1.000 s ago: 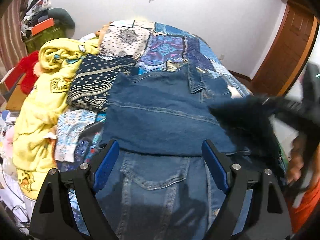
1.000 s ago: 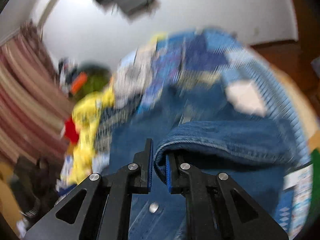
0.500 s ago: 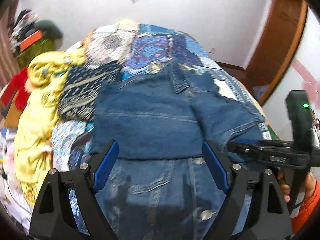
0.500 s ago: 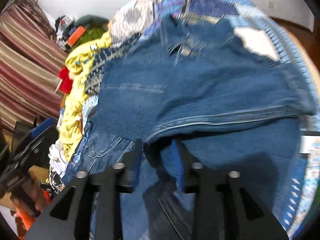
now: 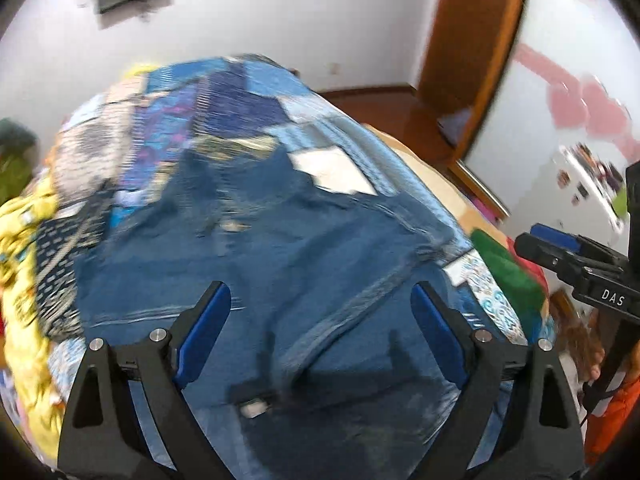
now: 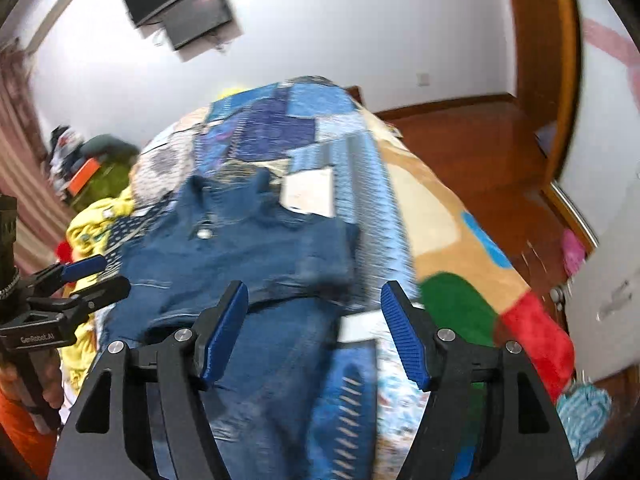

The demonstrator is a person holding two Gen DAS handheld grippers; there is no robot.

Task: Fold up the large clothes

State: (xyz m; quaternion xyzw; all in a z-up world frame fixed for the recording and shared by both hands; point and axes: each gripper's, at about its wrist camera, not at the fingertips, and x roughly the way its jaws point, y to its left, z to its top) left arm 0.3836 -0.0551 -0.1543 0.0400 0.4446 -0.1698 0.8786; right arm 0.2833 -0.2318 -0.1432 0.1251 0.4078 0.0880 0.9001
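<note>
Denim fills most of what I see: the blue denim jacket (image 5: pixel 304 264) lies spread on the bed with the blue patchwork quilt (image 5: pixel 224 120), collar toward the far wall, and 1 sleeve is folded across its front. My left gripper (image 5: pixel 320 332) hangs over the jacket's lower part with its 2 blue-padded fingers (image 5: pixel 204 332) spread wide and nothing between them. My right gripper (image 6: pixel 314 334) is likewise wide apart and holds nothing, poised above the jacket's right edge where the denim meets the quilt. In the left wrist view the right gripper shows at the far right beside the bed; in the right wrist view the left gripper shows at the far left. A crumpled yellow printed garment (image 6: pixel 86 236) lies just beside the jacket on the bed's left side. A dark wall-mounted screen (image 6: pixel 184 4) hangs above the bed's far end, and a brown wooden door (image 5: pixel 472 40) stands at the right. Both views are blurred.
</note>
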